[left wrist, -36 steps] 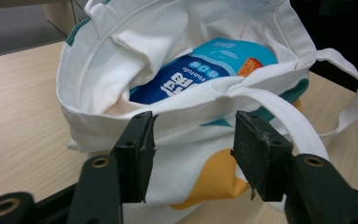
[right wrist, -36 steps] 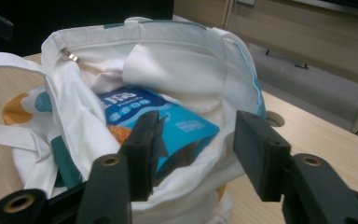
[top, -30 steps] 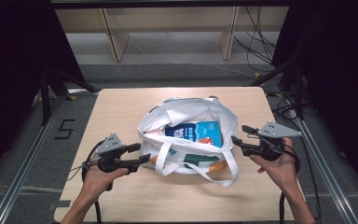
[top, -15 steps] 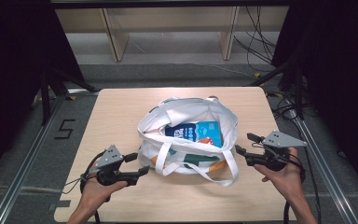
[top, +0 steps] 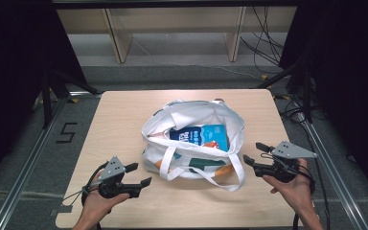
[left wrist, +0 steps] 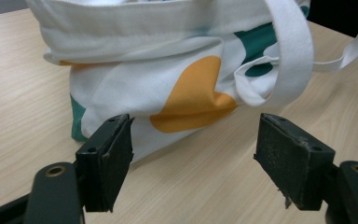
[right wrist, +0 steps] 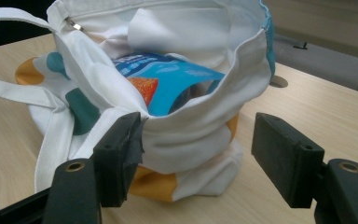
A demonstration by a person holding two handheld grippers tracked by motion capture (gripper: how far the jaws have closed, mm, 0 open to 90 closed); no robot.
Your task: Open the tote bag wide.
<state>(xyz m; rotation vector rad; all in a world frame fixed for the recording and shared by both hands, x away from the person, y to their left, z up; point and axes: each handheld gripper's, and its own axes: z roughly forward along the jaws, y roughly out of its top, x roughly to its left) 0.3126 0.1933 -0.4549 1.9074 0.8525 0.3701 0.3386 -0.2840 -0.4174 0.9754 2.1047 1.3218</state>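
On the pale wooden table [top: 124,120], the left gripper [top: 136,175] is held with jaws spread and empty, having just been opening. Just right of it, untouched, a white cloth tote bag with orange and teal patches [top: 191,143] is seen, a blue snack packet [top: 201,136] inside. Beyond the bag, the right gripper [top: 255,154] is likewise parted, freshly widened, empty.

Tote bag [top: 191,143]: white fabric with orange and dark teal blobs, white straps. Packet [top: 201,136] inside it: bright blue with white lettering and an orange patch. Counter [top: 124,115]: light wood grain. Both grippers: black jaws, grey top plates. Floor beyond the counter's far edge: grey.
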